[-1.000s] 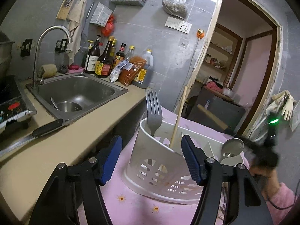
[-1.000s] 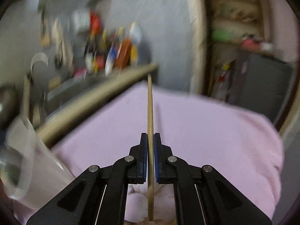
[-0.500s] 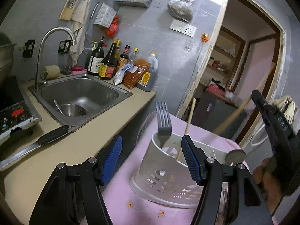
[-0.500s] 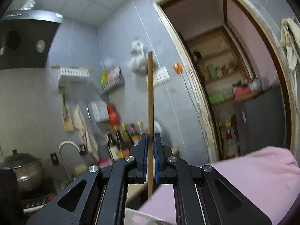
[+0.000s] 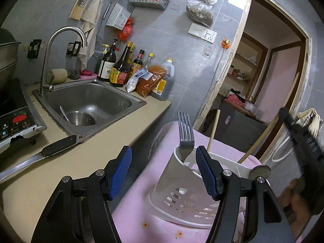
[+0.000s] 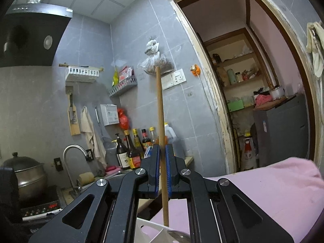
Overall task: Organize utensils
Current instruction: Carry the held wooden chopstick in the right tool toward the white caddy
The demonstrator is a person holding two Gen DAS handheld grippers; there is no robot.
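A white plastic utensil caddy stands on a pink cloth. In it are a grey fork tines up, one wooden chopstick and a metal spoon. My left gripper is open and empty, just in front of the caddy. My right gripper is shut on a second wooden chopstick, held upright with its lower end over the caddy's rim. In the left wrist view that chopstick slants above the caddy's right side.
A steel sink with a bowl and tap lies to the left. A black-handled knife lies on the beige counter. Sauce bottles line the wall. An induction cooker is at far left. A doorway opens at right.
My right gripper swung up from pointing at the pink cloth to facing the wall, bringing the chopstick upright over the caddy. The left gripper drew back slightly and stayed open.
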